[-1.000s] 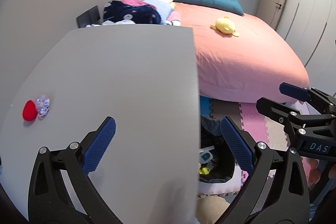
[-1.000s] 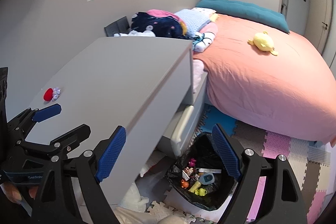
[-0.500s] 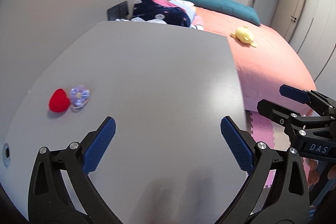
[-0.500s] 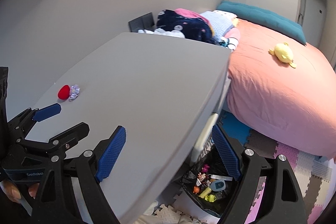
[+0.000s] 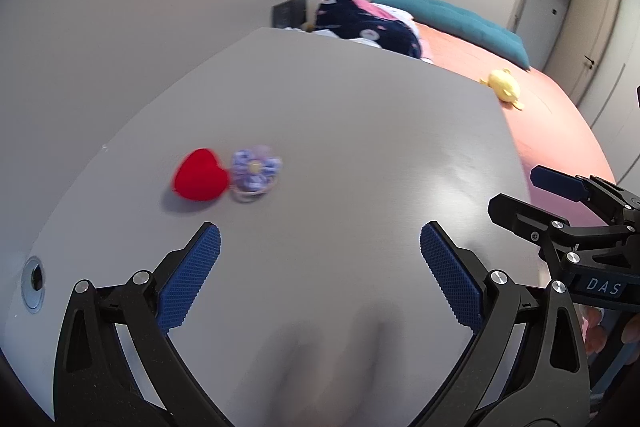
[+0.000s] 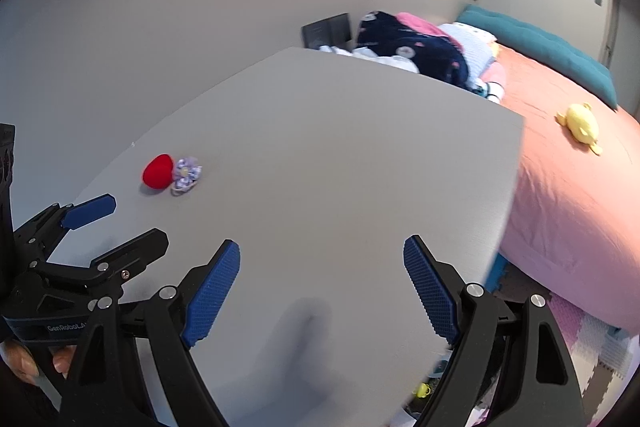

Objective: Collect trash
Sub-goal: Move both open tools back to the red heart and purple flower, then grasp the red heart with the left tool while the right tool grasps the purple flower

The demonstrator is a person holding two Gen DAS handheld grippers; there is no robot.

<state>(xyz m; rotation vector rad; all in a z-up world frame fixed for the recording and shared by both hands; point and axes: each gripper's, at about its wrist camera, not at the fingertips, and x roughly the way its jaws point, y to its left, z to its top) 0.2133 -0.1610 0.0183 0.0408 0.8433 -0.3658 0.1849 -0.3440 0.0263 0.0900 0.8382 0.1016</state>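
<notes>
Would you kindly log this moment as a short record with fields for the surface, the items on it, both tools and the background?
surface: grey tabletop
items on it: red heart touching a purple flower hair tie on its right
left tool: open, empty, above the tabletop
right tool: open, empty, above the tabletop
background: bed with pink cover, yellow plush toy lying on it

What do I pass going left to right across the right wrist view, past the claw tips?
Left claw → red heart → purple flower hair tie → bare grey desk top → yellow plush toy on the pink bed.
</notes>
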